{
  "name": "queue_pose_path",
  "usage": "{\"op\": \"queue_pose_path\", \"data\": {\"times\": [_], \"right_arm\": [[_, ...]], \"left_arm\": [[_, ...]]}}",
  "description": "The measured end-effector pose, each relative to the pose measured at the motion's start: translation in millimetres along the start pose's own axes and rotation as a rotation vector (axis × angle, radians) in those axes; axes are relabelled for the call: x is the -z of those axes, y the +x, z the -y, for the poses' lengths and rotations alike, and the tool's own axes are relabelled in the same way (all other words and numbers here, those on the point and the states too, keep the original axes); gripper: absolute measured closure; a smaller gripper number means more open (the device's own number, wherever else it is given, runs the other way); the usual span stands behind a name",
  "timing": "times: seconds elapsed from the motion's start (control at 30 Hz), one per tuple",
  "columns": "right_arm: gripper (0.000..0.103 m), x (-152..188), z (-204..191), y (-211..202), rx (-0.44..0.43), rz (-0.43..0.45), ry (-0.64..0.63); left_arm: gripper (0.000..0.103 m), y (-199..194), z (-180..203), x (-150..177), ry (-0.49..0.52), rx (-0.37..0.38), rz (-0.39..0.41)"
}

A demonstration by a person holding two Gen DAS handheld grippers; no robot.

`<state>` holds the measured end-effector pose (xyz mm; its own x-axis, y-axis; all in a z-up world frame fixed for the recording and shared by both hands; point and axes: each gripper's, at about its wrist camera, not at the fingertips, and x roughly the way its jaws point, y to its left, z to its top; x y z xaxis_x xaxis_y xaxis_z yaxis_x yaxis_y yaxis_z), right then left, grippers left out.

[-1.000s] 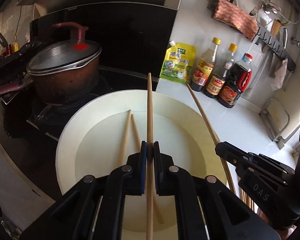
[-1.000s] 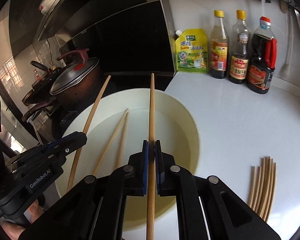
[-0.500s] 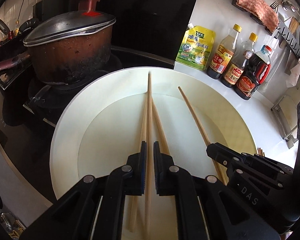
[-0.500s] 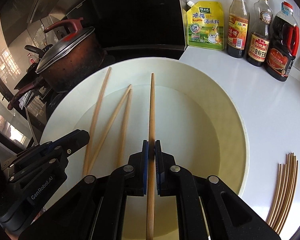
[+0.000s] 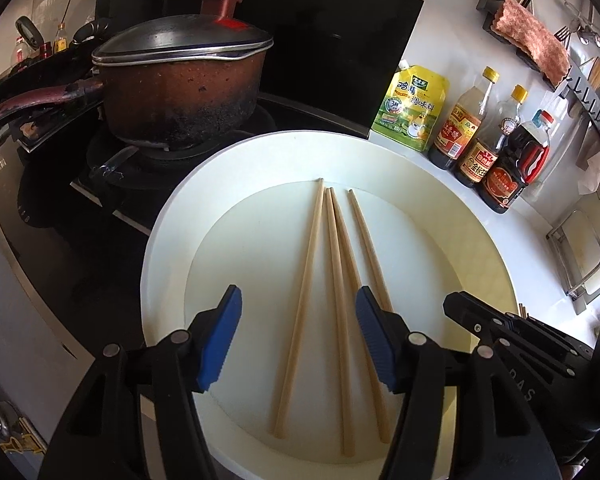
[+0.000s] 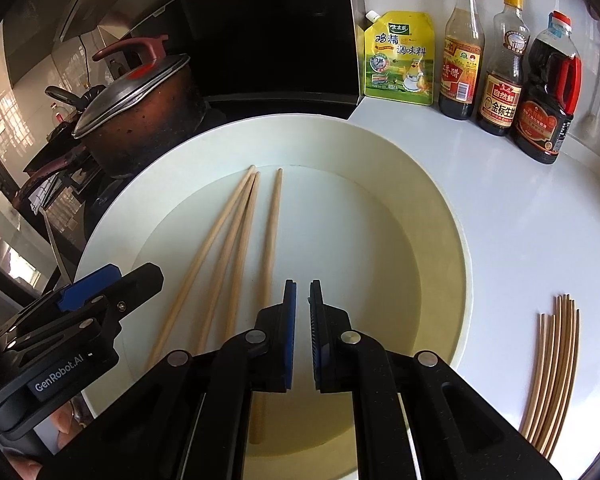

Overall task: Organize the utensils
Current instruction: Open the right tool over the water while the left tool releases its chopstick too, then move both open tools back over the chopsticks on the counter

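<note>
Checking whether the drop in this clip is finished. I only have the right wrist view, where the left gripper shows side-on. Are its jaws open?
Observer: Yes. The left gripper has just been opening. Its jaws stand wide, and the pads are clear of the chopsticks lying in the basin beneath.
Operator: Anything on the wall above the bottles?
Observer: A wall rack with a reddish cloth on it.

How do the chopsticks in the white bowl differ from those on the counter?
The bowl chopsticks are few; the counter chopsticks are many more. The bowl chopsticks fan apart, converging toward their far tips; the counter chopsticks lie packed side by side. Both sets are plain light wood.
</note>
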<state>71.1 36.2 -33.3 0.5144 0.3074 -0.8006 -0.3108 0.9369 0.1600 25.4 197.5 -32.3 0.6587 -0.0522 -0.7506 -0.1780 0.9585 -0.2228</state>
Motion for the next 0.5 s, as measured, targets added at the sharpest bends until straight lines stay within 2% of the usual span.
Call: {"op": "queue_pose_path", "data": {"times": [0.27,0.5], "right_arm": [[0.096,17,0,-23,0.018,0.032,-0.002],[0.086,35,10,-52,0.050,0.075,0.004]], "left_arm": [[0.044,-16,11,10,0.023,0.001,0.009],[0.042,-27,23,23,0.040,0.008,0.008]]}}
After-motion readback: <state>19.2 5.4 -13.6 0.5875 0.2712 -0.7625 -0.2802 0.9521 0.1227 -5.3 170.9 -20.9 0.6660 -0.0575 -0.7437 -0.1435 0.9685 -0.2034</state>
